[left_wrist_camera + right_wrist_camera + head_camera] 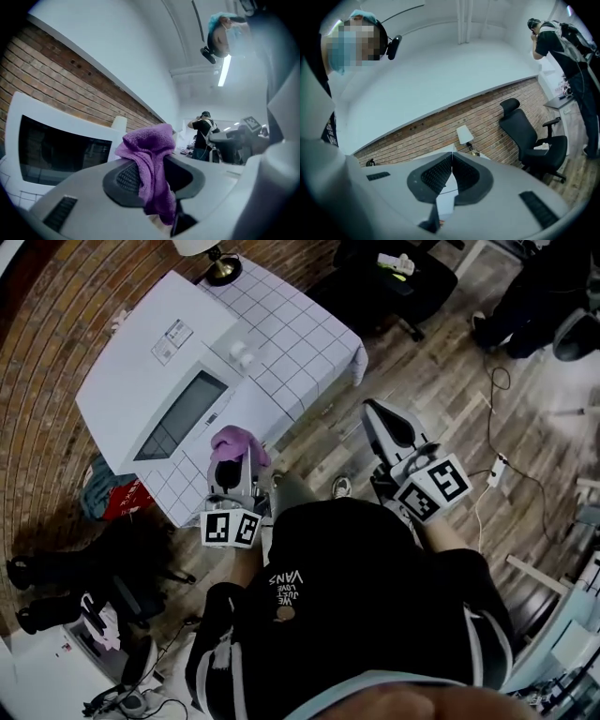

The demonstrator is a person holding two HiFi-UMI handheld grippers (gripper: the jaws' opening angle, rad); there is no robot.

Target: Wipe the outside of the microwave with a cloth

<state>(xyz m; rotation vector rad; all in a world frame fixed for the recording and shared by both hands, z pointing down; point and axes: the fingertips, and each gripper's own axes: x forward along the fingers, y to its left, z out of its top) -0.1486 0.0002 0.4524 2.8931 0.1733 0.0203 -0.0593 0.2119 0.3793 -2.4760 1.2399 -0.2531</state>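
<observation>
The left gripper (229,470) (151,174) has its jaws clamped on a purple cloth (238,442) (149,146). The cloth is bunched up above the jaw tips and hangs down between the pads. Just ahead of that gripper and a little to its left sits the white microwave (155,381) (58,143) with its dark door window facing the person. I cannot tell whether the cloth touches it. The microwave stands on a table (305,338) with a white checked cover, and the table's near edge lies right in front of the left gripper's tips.

The right gripper (377,418) (452,171) is off to the right of the left one, well apart from it, out over the wooden floor (441,390). Its jaws are pressed together with nothing between them. Beyond its tips I see a small lamp (464,134) against the brick wall (440,126), and further right a black office chair (530,137). Another person (566,44) stands far beyond that chair.
</observation>
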